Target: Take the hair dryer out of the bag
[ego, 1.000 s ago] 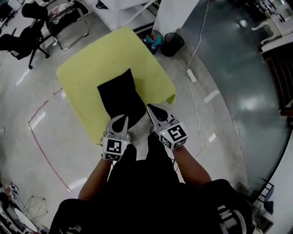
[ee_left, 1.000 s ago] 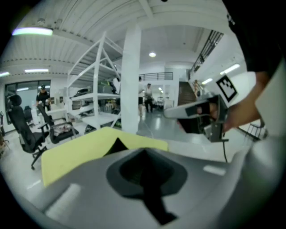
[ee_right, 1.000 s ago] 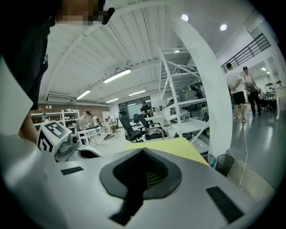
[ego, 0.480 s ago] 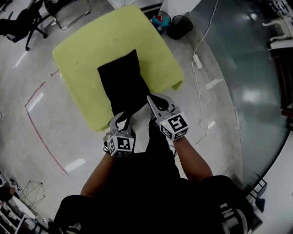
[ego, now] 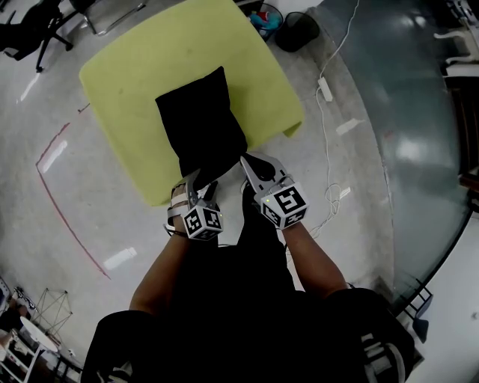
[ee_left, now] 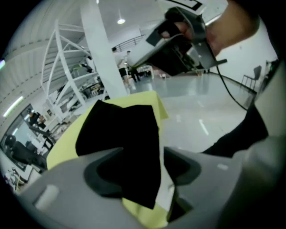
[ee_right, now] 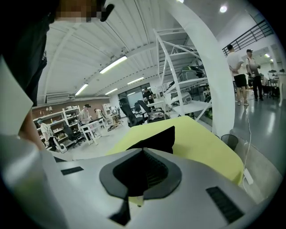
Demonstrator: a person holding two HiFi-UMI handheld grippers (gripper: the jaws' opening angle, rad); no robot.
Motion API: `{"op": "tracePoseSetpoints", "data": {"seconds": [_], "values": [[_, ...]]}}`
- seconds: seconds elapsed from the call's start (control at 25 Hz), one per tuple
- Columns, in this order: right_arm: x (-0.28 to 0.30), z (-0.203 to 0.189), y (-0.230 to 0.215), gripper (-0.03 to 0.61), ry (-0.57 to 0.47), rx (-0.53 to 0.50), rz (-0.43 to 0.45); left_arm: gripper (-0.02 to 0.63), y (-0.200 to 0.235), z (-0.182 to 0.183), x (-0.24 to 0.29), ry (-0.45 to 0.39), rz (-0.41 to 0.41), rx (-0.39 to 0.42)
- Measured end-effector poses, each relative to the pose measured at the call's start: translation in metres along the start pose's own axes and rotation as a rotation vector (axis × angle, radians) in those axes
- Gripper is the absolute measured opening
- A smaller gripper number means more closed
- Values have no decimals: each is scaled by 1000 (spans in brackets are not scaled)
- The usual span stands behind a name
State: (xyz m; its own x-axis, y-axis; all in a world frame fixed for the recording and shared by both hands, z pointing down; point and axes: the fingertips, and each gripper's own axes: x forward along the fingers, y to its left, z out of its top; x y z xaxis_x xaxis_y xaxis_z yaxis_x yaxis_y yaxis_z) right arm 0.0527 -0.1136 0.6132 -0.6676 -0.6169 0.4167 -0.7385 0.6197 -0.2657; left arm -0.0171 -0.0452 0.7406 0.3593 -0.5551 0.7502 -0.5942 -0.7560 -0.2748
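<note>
A black cloth bag (ego: 200, 123) lies on the yellow-green table (ego: 135, 82); the hair dryer is not visible anywhere. My left gripper (ego: 202, 185) is at the bag's near end. Its jaws have just been opening and stand wide, with the bag's near corner (ee_left: 134, 147) in the gap and the pads clear of it. In the left gripper view the left gripper (ee_left: 142, 154) looks along the bag. My right gripper (ego: 245, 161) is shut and empty, just beside the bag's near right edge. In its own view the right gripper (ee_right: 143, 152) points at the bag (ee_right: 158, 139).
Two bins (ego: 288, 22) stand past the table's far corner. A power strip with a white cable (ego: 325, 90) lies on the floor to the right. Red tape (ego: 63, 217) marks the floor on the left. Chairs (ego: 30, 30) stand far left. People (ee_right: 239, 71) stand in the background.
The left gripper's jaws went from shut to wide open and it dropped and rolled at the bag's near corner. The right gripper sank slightly, still shut.
</note>
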Motion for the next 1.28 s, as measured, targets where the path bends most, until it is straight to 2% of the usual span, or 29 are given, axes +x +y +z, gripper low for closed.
{"op": "tracePoseSetpoints", "data": {"seconds": [0.2, 0.4, 0.44, 0.56, 0.76, 0.96, 1.16, 1.28], "values": [[-5, -23, -6, 8, 44, 23, -7, 246, 8, 10, 9, -39, 25, 16], [-8, -42, -9, 8, 83, 42, -5, 152, 25, 24, -2, -88, 59, -31], [-9, -46, -8, 8, 91, 45, -2, 105, 30, 28, -6, -100, 73, -42], [-9, -59, -4, 8, 122, 41, 14, 21, 47, 43, -14, -132, 110, -64], [-2, -74, 8, 8, 165, 18, 57, 17, 66, 66, -8, -166, 73, -105], [13, -71, 14, 8, 145, 105, 78, 15, 88, 89, -5, -214, 32, -154], [34, -66, 17, 8, 153, 24, 70, 14, 108, 104, -2, -242, -28, -189], [47, -61, 15, 8, 160, -23, 33, 14, 126, 107, -2, -251, -32, -216]]}}
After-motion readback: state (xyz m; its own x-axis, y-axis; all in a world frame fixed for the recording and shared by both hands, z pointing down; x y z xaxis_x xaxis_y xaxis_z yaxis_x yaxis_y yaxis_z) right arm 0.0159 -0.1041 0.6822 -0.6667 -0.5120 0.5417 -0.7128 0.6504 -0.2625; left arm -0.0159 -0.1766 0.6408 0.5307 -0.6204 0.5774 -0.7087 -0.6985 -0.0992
